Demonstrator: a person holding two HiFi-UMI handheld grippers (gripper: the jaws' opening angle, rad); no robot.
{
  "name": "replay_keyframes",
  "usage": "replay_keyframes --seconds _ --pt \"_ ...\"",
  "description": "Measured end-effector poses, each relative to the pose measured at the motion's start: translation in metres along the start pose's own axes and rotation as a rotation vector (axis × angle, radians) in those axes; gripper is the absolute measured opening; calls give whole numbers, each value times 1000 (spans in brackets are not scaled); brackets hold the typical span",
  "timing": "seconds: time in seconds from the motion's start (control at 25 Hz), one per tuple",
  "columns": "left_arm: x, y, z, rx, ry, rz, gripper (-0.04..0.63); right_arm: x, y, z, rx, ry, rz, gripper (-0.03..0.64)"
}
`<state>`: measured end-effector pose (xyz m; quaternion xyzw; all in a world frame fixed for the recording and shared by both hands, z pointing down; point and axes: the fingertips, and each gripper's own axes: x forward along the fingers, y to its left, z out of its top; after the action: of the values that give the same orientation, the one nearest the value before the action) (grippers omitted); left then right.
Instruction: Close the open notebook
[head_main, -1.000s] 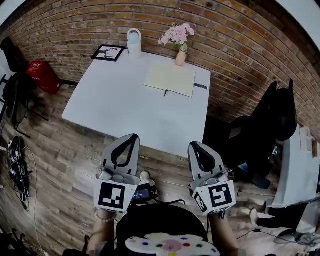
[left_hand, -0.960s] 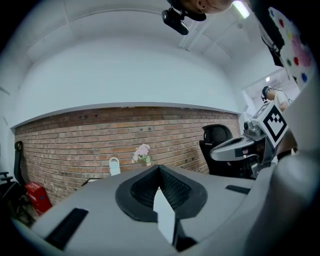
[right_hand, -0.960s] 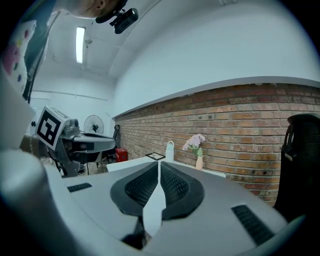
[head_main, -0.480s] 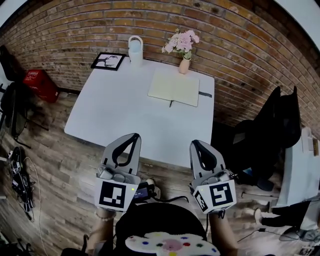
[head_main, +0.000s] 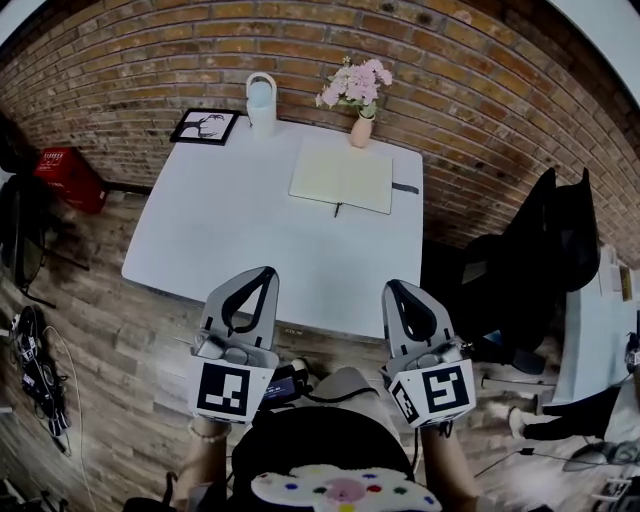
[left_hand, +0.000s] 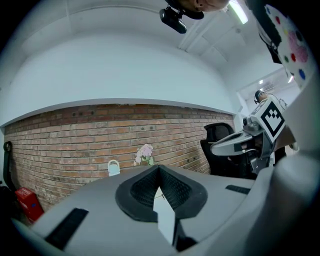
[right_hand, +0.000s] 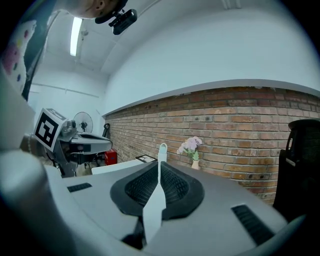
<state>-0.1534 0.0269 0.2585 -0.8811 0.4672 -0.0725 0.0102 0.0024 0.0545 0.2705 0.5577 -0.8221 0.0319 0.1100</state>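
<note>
My left gripper has its jaws pressed together with nothing between them, and my right gripper is closed and empty too. I hold both side by side at the desk's near edge, well apart from the notebook. It lies open and flat by the far right corner, with the vase just behind it at the far edge.
</note>
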Motion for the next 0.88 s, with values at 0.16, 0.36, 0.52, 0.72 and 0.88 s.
replay_keyframes --seconds 0.16,0.36,0.52,0.72,0.88 --pt "5 0 -5 -9 8 -1 17 0 -3 -6 0 21 -6 40" --pt "12 -1 -9 -14 25 9 17 6 -10 -13 8 48 10 40" --pt "21 -1 -12 -12 32 24 17 16 -17 -19 11 54 34 40" --pt "37 -2 -16 -1 50 32 17 28 -28 -24 20 66 54 40" --pt "56 -6 -17 31 59 26 17 35 -42 -32 29 86 62 40"
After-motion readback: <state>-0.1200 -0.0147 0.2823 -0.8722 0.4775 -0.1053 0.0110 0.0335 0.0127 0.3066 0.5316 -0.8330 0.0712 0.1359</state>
